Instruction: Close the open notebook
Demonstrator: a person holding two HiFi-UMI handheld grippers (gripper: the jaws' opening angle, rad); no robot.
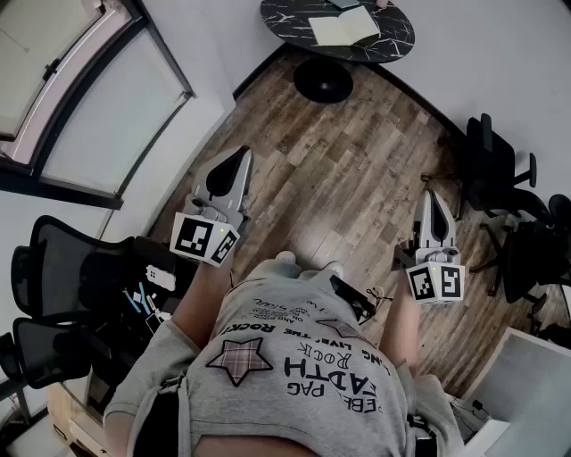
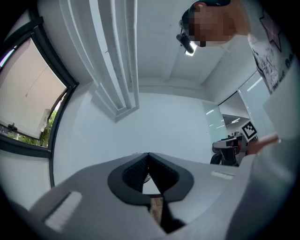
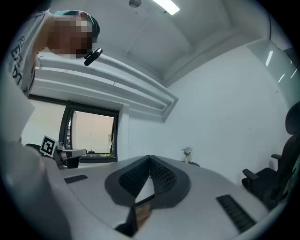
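Note:
An open notebook (image 1: 344, 27) with cream pages lies on a round dark marble table (image 1: 393, 43) at the far end of the room, top of the head view. My left gripper (image 1: 239, 158) and my right gripper (image 1: 434, 198) are held out level in front of the person, far from the table. Both are shut with their tips touching and nothing between them. In the left gripper view the shut left gripper (image 2: 149, 154) points at a white wall. In the right gripper view the right gripper (image 3: 150, 157) points toward a wall and a small vase of flowers (image 3: 187, 152).
Wood floor (image 1: 357, 178) runs between the person and the table. Black office chairs (image 1: 495, 174) stand at the right, another black chair (image 1: 62, 268) and a cluttered desk at the left. A window (image 1: 62, 71) lines the left wall.

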